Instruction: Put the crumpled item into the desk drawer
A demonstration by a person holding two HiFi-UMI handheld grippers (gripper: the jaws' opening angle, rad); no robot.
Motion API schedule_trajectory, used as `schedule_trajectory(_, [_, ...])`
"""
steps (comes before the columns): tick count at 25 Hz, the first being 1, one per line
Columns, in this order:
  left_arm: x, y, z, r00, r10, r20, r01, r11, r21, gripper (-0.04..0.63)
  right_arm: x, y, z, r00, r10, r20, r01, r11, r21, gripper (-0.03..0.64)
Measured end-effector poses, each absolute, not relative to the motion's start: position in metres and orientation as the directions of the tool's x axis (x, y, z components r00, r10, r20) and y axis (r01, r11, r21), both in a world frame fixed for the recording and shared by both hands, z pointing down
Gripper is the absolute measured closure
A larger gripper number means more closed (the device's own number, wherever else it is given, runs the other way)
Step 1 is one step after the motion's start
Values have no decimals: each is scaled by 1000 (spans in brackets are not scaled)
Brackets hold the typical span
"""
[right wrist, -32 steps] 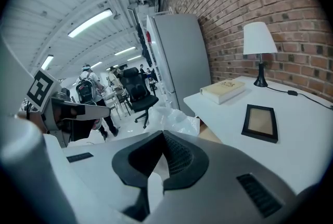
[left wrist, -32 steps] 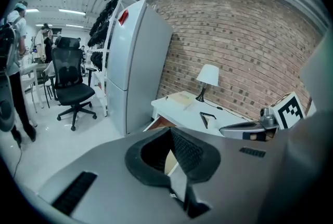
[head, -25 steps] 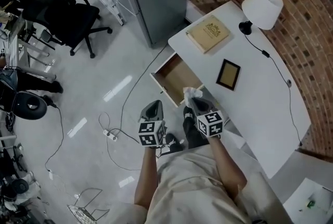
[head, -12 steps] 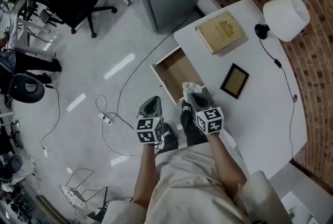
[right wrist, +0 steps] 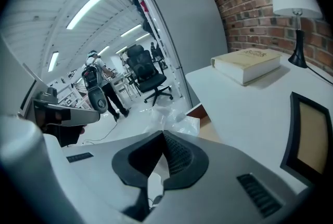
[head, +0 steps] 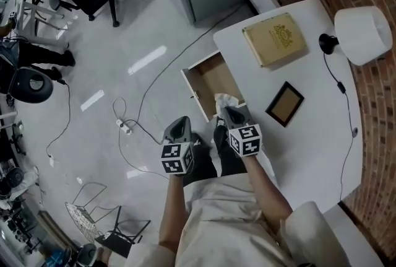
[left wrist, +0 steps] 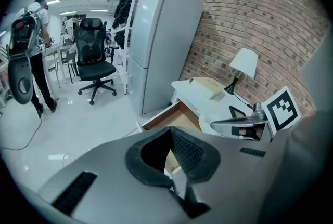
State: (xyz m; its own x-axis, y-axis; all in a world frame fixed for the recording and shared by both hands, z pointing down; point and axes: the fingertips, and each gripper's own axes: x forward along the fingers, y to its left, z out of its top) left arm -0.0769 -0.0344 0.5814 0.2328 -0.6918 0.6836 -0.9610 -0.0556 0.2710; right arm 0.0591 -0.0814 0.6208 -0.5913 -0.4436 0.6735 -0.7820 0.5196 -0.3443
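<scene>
Placement before release is what counts here. The right tongs are clamped on the crumpled wad, a whitish, film-like ball that sticks out past their tips. In the head view it sits at the lower right corner of the open drawer, just beside the edge of the white bench. I cannot tell whether it is fully over the cavity or partly over the bench edge. The drawer looks empty, its brown floor bare.

Letting go here seems risky, since a light wad could catch the rim or roll onto the bench. It would be better to carry it up and left in the frame, toward the middle of the drawer. It should then dip below the side walls before the tongs part. They should open fully and lift straight up, because film like this may cling to a pad.

The left tongs are together with nothing between them. They hang over the floor at the lower left of the drawer, near its white front panel. They are best kept clear of that panel so the drawer is not nudged.
</scene>
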Motion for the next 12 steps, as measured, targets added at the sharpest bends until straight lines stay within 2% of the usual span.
schedule_trajectory(12, [-78,-41,610,300,-673,676,-941,-90,327,580,38,-96,661,-546,-468,695,-814,494,-307,591])
